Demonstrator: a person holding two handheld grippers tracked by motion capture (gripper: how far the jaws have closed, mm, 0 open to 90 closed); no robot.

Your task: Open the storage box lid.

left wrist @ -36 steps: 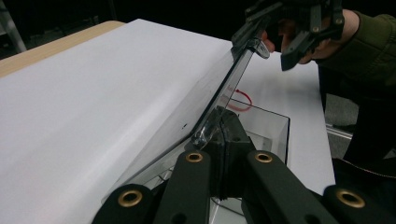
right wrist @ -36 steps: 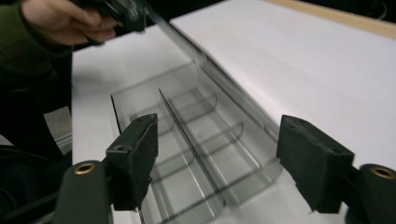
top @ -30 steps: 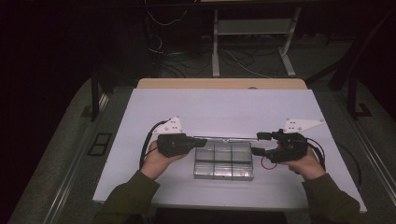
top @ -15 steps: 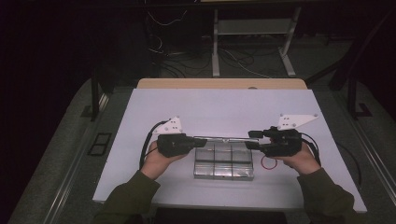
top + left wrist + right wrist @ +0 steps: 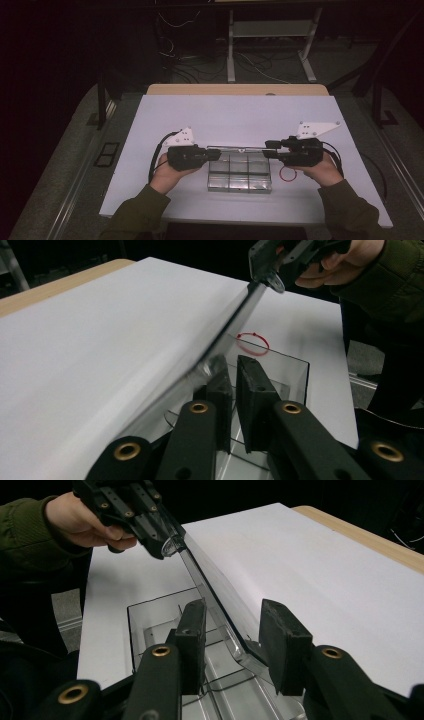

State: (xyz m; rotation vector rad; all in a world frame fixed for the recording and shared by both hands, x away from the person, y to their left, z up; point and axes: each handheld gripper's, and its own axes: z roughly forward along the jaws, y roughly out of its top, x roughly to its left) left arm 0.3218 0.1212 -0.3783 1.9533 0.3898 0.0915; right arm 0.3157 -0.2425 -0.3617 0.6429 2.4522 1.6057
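A clear plastic compartment box [image 5: 239, 175] lies on the white table top [image 5: 235, 120] between my hands. Its clear lid [image 5: 240, 148] stands raised along the box's far side. My left gripper [image 5: 217, 154] is shut on the lid's left end; in the left gripper view the jaws [image 5: 232, 372] stand nearly together at the lid [image 5: 235, 320]. At the lid's right end my right gripper [image 5: 266, 150] is open. In the right gripper view its jaws [image 5: 237, 612] stand wide apart on either side of the lid's edge [image 5: 200, 580], with the box [image 5: 150, 615] below.
A thin red ring [image 5: 287, 173] lies on the table just right of the box, under my right hand. A wooden strip [image 5: 235, 89] borders the table's far edge. Beyond it the dark floor holds cables and a metal stand [image 5: 270, 30].
My right gripper has moved left to the lid's right end, so the open jaws now straddle it. The left gripper has held still on the lid.
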